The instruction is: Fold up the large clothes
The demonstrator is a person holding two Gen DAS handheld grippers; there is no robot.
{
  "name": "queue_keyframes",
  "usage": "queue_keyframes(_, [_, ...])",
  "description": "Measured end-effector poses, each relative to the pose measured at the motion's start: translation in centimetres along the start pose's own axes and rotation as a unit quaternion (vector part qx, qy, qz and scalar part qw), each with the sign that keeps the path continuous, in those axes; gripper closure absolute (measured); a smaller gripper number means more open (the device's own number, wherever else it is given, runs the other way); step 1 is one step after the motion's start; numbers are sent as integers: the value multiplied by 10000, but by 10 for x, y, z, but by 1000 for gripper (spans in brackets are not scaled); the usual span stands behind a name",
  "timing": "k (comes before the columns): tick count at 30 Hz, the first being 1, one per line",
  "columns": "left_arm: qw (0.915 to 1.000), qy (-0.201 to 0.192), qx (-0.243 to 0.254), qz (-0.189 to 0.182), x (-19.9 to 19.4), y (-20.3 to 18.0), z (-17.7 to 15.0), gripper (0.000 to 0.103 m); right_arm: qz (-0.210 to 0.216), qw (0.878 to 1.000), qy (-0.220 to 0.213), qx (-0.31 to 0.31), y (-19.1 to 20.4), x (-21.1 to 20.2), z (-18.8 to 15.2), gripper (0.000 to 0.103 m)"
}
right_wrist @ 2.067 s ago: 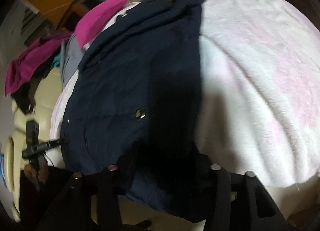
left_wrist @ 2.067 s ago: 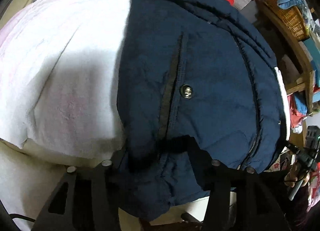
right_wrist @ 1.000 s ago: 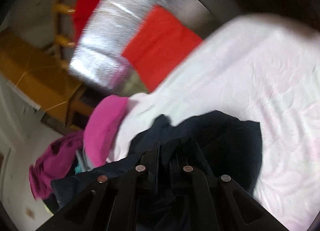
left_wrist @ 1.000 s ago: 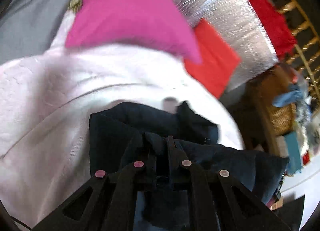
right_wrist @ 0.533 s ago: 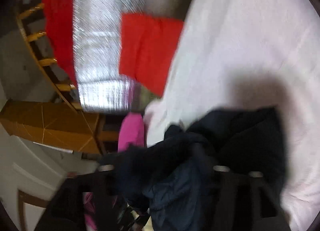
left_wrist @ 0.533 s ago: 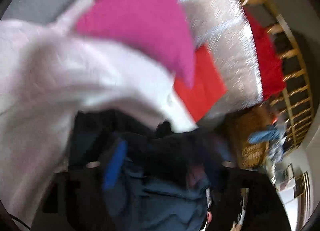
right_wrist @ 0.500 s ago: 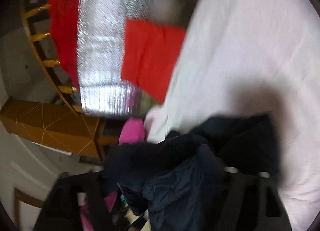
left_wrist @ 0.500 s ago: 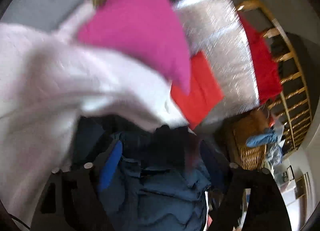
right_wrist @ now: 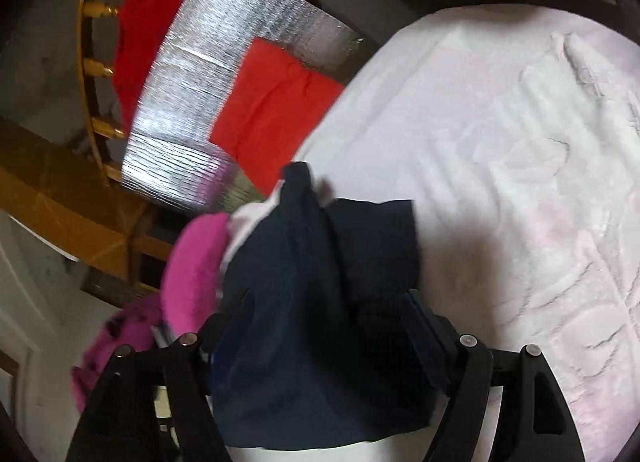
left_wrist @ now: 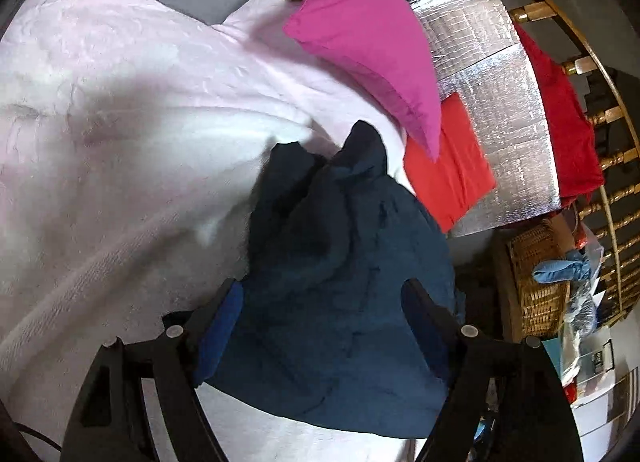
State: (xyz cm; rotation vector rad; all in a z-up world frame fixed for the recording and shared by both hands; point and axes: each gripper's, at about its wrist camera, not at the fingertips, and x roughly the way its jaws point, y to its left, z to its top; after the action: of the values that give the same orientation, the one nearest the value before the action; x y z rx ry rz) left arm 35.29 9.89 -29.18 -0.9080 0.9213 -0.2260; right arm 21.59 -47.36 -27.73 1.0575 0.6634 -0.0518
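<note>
Left gripper [left_wrist: 320,326] and right gripper [right_wrist: 320,326]: jaws spread, nothing pinched. Navy padded jacket [left_wrist: 344,282] lies bunched between and just beyond them on the pale pink bed blanket [left_wrist: 120,142], near the magenta pillow [left_wrist: 368,34]. Looks soft, bulky, slippery; likely best pinched at hem corners.

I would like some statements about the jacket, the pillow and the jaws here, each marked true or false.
1. The dark navy padded jacket lies bunched on the pale pink fleece blanket. True.
2. The left gripper has its jaws clamped shut. False: they stand wide apart, the jacket between them.
3. The magenta pillow lies beyond the jacket. True.
4. The orange-red cloth covers the jacket. False: it rests against the silver foil panel.
5. The right gripper has open jaws. True.
</note>
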Motion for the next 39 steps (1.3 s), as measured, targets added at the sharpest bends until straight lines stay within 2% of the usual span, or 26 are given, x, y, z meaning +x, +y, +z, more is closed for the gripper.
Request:
queue_keyframes(2, [9999,-21,117,31,-1,-4,2,21,-211,9997,88,-54,-7,10,1,24])
queue_keyframes(6, [9983,-348,457,-112,-18,-13,9,21,-456,9985,207,-199,-15,26,6,24])
queue_keyframes(8, [9972,-370,626,174,-17,-12,11,18,-378,9986,359,-90,-19,34,7,24])
queue_keyframes(10, [9975,-206,531,426,-8,-3,13,18,-331,9981,514,-71,-21,41,8,24])
queue_keyframes(12, [9976,176,297,593,9,12,13,18,-187,9973,704,-22,-21,52,7,22])
queue_keyframes(13, [9971,355,279,604,16,15,12,18,-115,9964,837,-7,-21,57,5,19])
queue_keyframes(16, [9957,713,329,495,31,15,6,18,-129,9964,832,-89,-15,62,2,11])
queue_keyframes(20, [9952,697,537,417,31,9,3,18,170,9952,933,-259,0,61,-2,8])
queue_keyframes(22, [9962,674,463,307,32,11,3,20,82,9948,920,-430,6,62,-4,8])
queue_keyframes(23, [9967,627,446,250,32,11,3,20,-52,9943,923,-523,7,65,-6,10])
queue_keyframes(24, [9971,568,450,212,32,11,2,22,-191,9938,945,-557,7,69,-7,22])
queue_keyframes(25, [9973,527,474,210,32,10,2,36,-289,9931,959,-614,8,72,-9,39])
queue_keyframes(26, [9973,522,493,161,32,7,1,55,-498,9906,968,-828,13,74,-11,46])
queue_keyframes(27, [9971,534,525,106,32,4,0,58,-594,9891,935,-971,18,75,-11,58])
queue_keyframes(28, [9971,490,572,132,33,2,0,65,-628,9884,884,-1061,22,74,-11,66])
queue_keyframes(30, [9970,400,651,110,29,-3,0,75,-647,9878,793,-1172,29,71,-9,74])
queue_keyframes(32, [9971,329,680,-2,23,-9,1,83,-712,9867,626,-1319,40,64,-8,78])
queue_keyframes(36, [9962,285,813,-148,7,-24,-5,87,-621,9868,346,-1455,59,44,-6,81])
queue_keyframes(39, [9941,341,1021,-127,-6,-34,-19,87,-530,9871,214,-1497,60,17,-3,81])
